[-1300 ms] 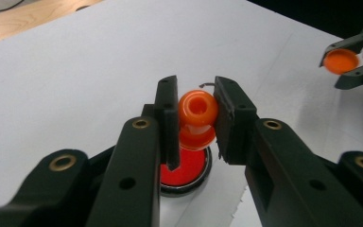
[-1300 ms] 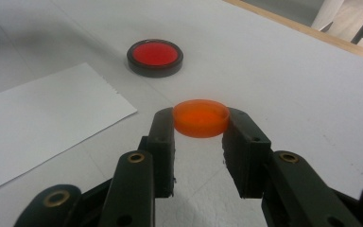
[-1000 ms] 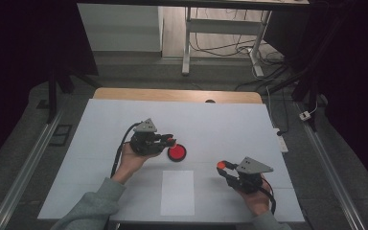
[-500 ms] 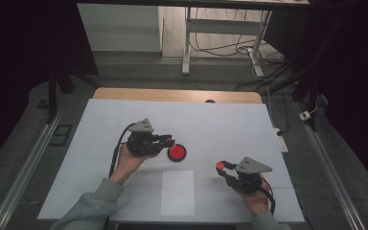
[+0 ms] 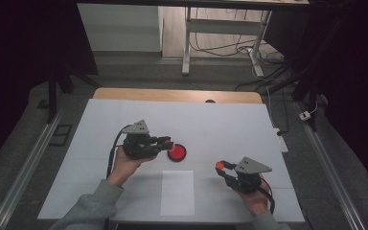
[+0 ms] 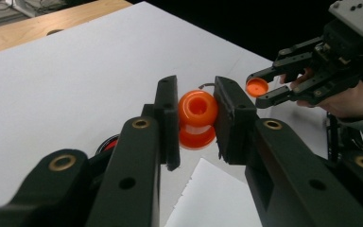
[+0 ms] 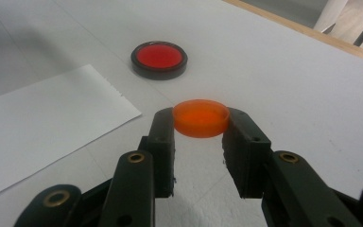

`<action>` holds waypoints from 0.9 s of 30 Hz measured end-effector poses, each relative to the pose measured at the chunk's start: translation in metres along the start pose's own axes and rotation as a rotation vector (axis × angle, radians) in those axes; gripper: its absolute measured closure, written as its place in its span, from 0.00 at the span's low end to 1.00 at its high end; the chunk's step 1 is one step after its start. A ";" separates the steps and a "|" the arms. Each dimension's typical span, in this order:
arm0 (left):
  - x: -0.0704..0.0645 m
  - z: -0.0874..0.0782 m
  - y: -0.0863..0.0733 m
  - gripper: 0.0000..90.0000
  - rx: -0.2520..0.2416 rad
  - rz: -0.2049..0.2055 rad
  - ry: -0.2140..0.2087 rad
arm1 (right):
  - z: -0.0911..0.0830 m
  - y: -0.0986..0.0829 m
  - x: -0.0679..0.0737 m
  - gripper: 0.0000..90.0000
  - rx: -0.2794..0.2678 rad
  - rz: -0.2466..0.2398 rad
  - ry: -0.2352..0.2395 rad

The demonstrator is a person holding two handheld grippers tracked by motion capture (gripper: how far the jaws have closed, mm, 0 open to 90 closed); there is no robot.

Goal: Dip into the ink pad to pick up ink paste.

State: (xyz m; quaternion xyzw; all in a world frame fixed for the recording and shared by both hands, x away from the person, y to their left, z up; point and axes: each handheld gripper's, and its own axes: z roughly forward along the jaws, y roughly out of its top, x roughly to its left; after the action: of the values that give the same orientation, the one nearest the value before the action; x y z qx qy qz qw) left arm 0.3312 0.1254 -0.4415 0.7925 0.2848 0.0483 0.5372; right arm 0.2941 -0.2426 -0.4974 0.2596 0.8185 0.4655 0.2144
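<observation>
The left gripper (image 6: pixel 196 120) clamps a small orange bottle (image 6: pixel 197 118) between its jaws, mouth open toward the camera, held above the white table (image 5: pixel 220 124) beside a red disc (image 5: pixel 176 152); the right gripper (image 7: pixel 200 124) pinches an orange cap (image 7: pixel 200 117) by its rim, well apart from the bottle; the risk, I judge, is the shallow cap slipping or tilting in that thin grip as it meets the mouth, or going on crooked if the two are misaligned; a paper sheet (image 5: pixel 177 191) lies between the hands.
</observation>
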 end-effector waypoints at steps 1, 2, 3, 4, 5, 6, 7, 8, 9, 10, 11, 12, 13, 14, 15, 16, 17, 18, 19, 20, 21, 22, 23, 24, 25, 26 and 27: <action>-0.001 -0.001 0.000 0.80 -0.002 -0.001 0.000 | 0.000 0.000 0.000 0.72 0.004 -0.003 -0.001; -0.001 -0.002 0.000 0.80 -0.003 -0.001 0.000 | -0.001 0.001 0.000 0.72 0.004 -0.002 0.000; -0.001 -0.003 -0.001 0.80 -0.002 -0.001 0.001 | 0.000 0.001 0.000 0.72 0.003 -0.001 -0.001; -0.002 -0.004 -0.001 0.80 -0.004 -0.003 0.002 | 0.000 0.001 0.000 0.72 0.001 0.000 0.001; -0.002 -0.005 -0.002 0.80 -0.004 -0.005 0.003 | 0.000 0.001 0.001 0.72 0.001 0.002 0.001; -0.002 -0.006 -0.002 0.80 -0.005 -0.001 0.002 | 0.000 0.001 0.001 0.72 0.003 0.001 0.002; -0.002 -0.007 -0.003 0.80 -0.009 0.000 0.000 | 0.001 0.001 0.001 0.72 0.005 -0.001 0.001; -0.002 -0.009 -0.004 0.80 -0.009 0.000 -0.002 | 0.002 0.001 0.002 0.72 -0.003 0.003 0.004; -0.002 -0.009 -0.005 0.80 -0.008 -0.005 0.000 | 0.002 0.002 0.002 0.72 0.001 -0.001 0.006; -0.002 -0.010 -0.007 0.80 -0.004 -0.005 0.002 | 0.002 0.002 0.003 0.72 0.004 -0.003 0.007; -0.002 -0.011 -0.008 0.80 -0.003 -0.007 0.005 | 0.003 0.002 0.003 0.72 0.002 -0.003 0.011; -0.002 -0.012 -0.009 0.80 0.002 -0.006 0.006 | 0.003 0.003 0.004 0.72 0.004 -0.003 0.010; -0.003 -0.013 -0.011 0.80 0.004 -0.007 0.008 | 0.003 0.003 0.004 0.72 0.001 -0.003 0.012; -0.003 -0.014 -0.012 0.80 0.010 -0.005 0.013 | 0.004 0.003 0.004 0.72 0.000 -0.003 0.012; -0.003 -0.015 -0.014 0.80 0.013 -0.005 0.015 | 0.004 0.003 0.004 0.72 -0.003 -0.003 0.011; -0.003 -0.016 -0.015 0.80 0.015 -0.006 0.019 | 0.004 0.003 0.004 0.72 0.006 -0.008 0.008; -0.003 -0.017 -0.016 0.80 0.017 -0.005 0.020 | 0.004 0.003 0.004 0.72 0.002 -0.004 0.011; -0.003 -0.018 -0.016 0.80 0.017 -0.005 0.019 | 0.004 0.003 0.005 0.72 0.006 -0.006 0.009; -0.003 -0.018 -0.017 0.80 0.018 -0.006 0.019 | 0.005 0.004 0.005 0.72 0.005 -0.006 0.012; -0.003 -0.018 -0.017 0.80 0.019 -0.005 0.018 | 0.005 0.004 0.005 0.72 0.006 -0.007 0.013; -0.004 -0.018 -0.017 0.80 0.022 -0.004 0.016 | 0.007 0.004 0.006 0.72 -0.001 -0.004 0.015; -0.004 -0.017 -0.017 0.80 0.024 -0.003 0.015 | 0.007 0.004 0.006 0.72 0.006 -0.008 0.016; -0.004 -0.017 -0.017 0.80 0.027 -0.001 0.013 | 0.008 0.005 0.006 0.72 0.006 -0.009 0.016; -0.005 -0.016 -0.018 0.80 0.028 -0.003 0.011 | 0.009 0.005 0.007 0.72 0.007 -0.009 0.020; -0.005 -0.016 -0.018 0.80 0.029 -0.001 0.010 | 0.009 0.005 0.007 0.72 0.007 -0.010 0.022; -0.005 -0.016 -0.018 0.80 0.029 -0.001 0.009 | 0.010 0.005 0.007 0.72 0.008 -0.010 0.023; -0.005 -0.016 -0.018 0.80 0.029 -0.001 0.009 | 0.011 0.005 0.007 0.72 0.013 -0.014 0.019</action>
State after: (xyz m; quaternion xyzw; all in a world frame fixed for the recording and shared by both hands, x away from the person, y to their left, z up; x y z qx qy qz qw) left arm 0.3140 0.1406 -0.4491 0.7998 0.2881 0.0475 0.5244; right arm 0.2959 -0.2287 -0.4988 0.2508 0.8254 0.4610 0.2082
